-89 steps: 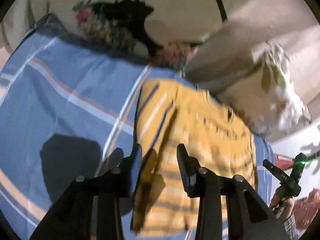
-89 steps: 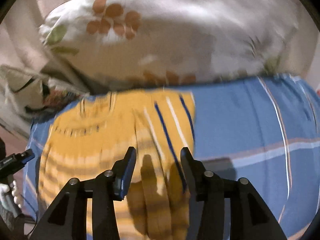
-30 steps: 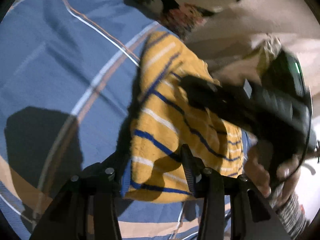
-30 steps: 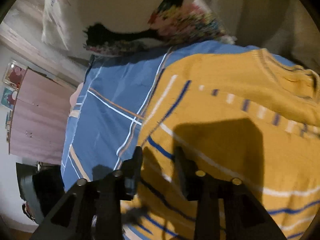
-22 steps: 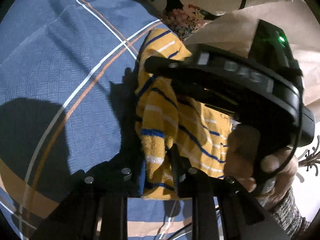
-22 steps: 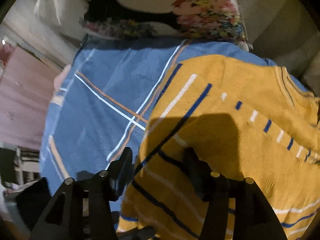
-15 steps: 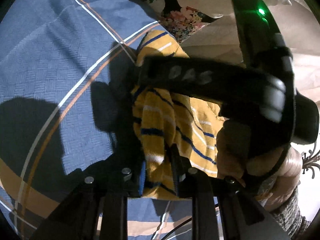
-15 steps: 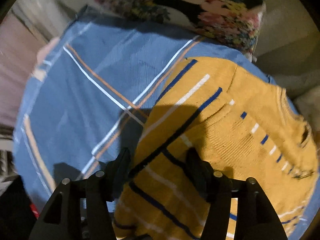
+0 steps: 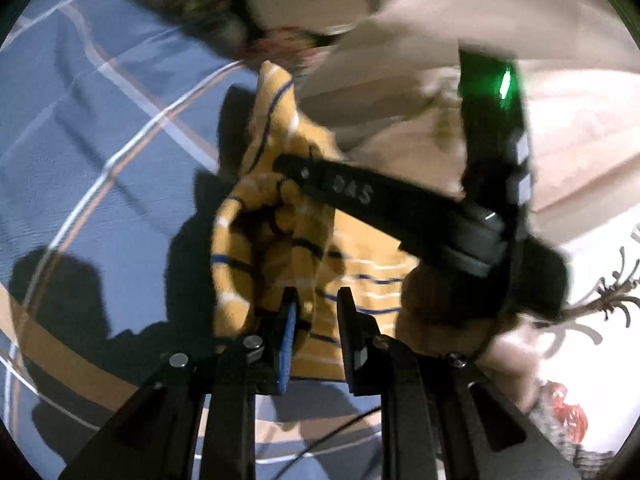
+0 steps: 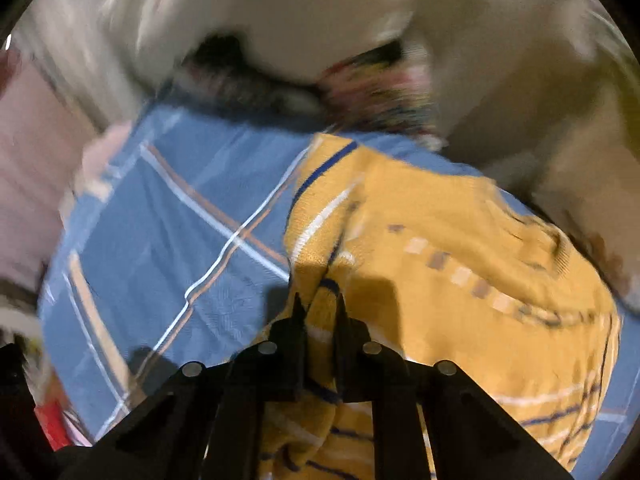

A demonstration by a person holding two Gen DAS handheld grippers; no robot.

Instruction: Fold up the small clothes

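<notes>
ITEM: yellow striped sweater [image 10: 460, 280], small, knit, blue/white stripes. Lies on blue plaid bedsheet [image 10: 168, 216]; one side edge lifted and bunched.

NEAR
- L gripper [image 9: 316, 308]: jaws have just been closing, now nearly together w/ a fold of the sweater [image 9: 280, 248] pinched between them. Cloth rises straight ahead of the fingers, gathered into a loose vertical bunch.
- R gripper [image 10: 318, 312]: jaws have just been closing, now pinched on the knit at the edge next to the bare sheet. Rest of garment spreads ahead and to the right of the fingers.

MID
- R gripper seen from L wrist view [image 9: 320, 176]: crosses in from the right, tip on the same bunch, farther along that edge than the L pinch. Person's hand [image 9: 436, 300] on its handle.
- Both grips sit on one side edge; long axis of that edge runs away from the L fingers toward the pillows.

FAR
- Bedsheet [image 9: 100, 128] bare on left side of L view.
- Floral pillows [image 10: 360, 92] + pale bedding beyond the collar end; blurred.

NOTE (judgement): fold prob. goes across the body, away from the bare sheet, toward the flat far side. Both hands equally near; need to travel together or edge skews.
</notes>
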